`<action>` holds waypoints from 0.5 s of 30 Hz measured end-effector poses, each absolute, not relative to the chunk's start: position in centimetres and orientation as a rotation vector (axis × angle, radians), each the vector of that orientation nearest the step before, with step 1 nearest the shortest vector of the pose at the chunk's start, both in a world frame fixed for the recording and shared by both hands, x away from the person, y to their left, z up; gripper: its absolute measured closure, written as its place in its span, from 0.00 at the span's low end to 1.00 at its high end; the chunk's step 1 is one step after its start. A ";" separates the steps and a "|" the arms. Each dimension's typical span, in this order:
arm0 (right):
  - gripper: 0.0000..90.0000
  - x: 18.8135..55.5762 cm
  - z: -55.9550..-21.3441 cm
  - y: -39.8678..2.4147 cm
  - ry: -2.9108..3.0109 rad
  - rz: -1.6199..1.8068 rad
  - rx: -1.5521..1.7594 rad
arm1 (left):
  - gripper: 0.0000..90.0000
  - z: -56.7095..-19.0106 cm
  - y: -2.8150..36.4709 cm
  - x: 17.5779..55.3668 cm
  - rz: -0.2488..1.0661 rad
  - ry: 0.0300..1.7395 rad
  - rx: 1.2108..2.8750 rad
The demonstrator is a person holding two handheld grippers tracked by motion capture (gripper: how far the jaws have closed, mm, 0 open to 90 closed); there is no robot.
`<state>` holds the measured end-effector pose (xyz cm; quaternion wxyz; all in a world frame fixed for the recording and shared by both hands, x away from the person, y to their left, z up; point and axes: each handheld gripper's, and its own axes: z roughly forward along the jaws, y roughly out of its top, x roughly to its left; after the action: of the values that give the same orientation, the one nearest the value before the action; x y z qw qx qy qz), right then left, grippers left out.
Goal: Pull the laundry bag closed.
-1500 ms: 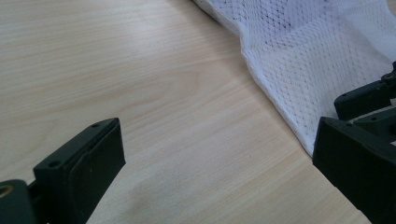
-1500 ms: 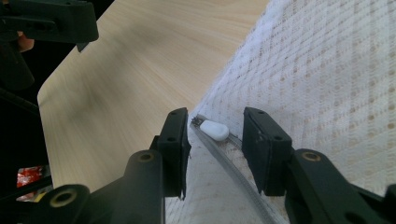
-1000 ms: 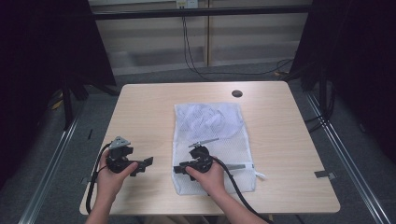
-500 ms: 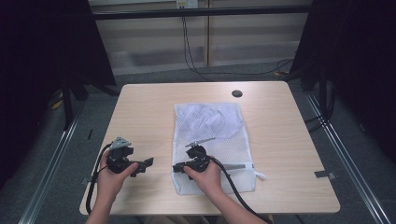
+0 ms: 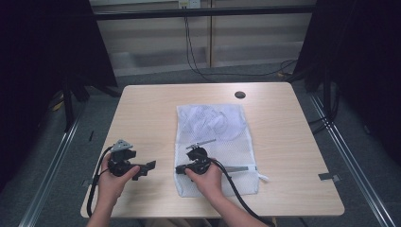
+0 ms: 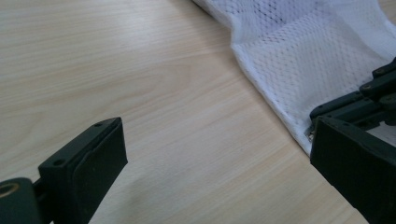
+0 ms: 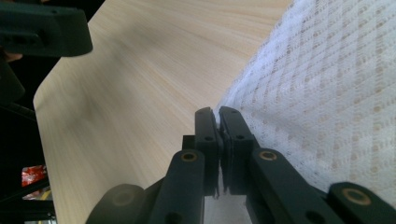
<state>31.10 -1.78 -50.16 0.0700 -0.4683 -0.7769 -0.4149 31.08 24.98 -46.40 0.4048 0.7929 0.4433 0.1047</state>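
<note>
Tool pinching mesh bag edge

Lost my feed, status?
Right gripper just closed, pinching white mesh laundry bag edge. Left gripper open over bare wooden table. Nothing in the way.

A light wooden table is standing in the middle, a dark round hole sitting near its far right edge. Black cables are hanging down the far wall.

Both claws, left and right, are black, with flat rectangular jaws joined by linkage bars with brass-coloured pivot pins. A grey three-cornered plate tops each claw, and a thick black cable trails from each. The forearms are bare, with no sleeves.
</note>
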 end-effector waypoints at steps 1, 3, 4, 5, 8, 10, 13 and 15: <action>0.96 31.1 -50.1 -1.9 -2.331 -1.259 -1.408 | 0.04 -46.4 24.9 31.1 0.248 1.113 2.001; 0.96 31.1 -50.0 -1.9 -2.320 -1.266 -1.402 | 0.02 -46.5 24.6 31.0 0.203 1.101 1.992; 0.96 31.1 -49.7 -2.1 -2.300 -1.277 -1.409 | 0.02 -46.6 24.2 31.0 0.165 1.066 2.005; 0.96 31.1 -49.7 -2.2 -2.292 -1.284 -1.406 | 0.01 -46.6 24.2 31.0 0.165 1.066 2.005; 0.96 31.1 -49.4 -2.4 -2.290 -1.292 -1.406 | 0.00 -46.8 23.7 30.9 0.114 1.038 2.018; 0.96 31.1 -49.1 -2.8 -2.264 -1.311 -1.404 | 0.00 -47.0 23.2 30.9 0.092 1.032 2.025; 0.96 31.0 -48.7 -3.0 -2.260 -1.326 -1.400 | 0.00 -47.0 23.0 30.9 0.092 1.032 2.029; 0.96 31.0 -48.6 -3.2 -2.249 -1.335 -1.402 | 0.00 -47.0 22.7 30.8 0.074 1.027 2.020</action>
<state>30.98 -3.20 -48.60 0.0866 -0.4707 -0.7550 -0.4482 30.85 22.74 -47.04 0.4235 0.8071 0.4103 0.0295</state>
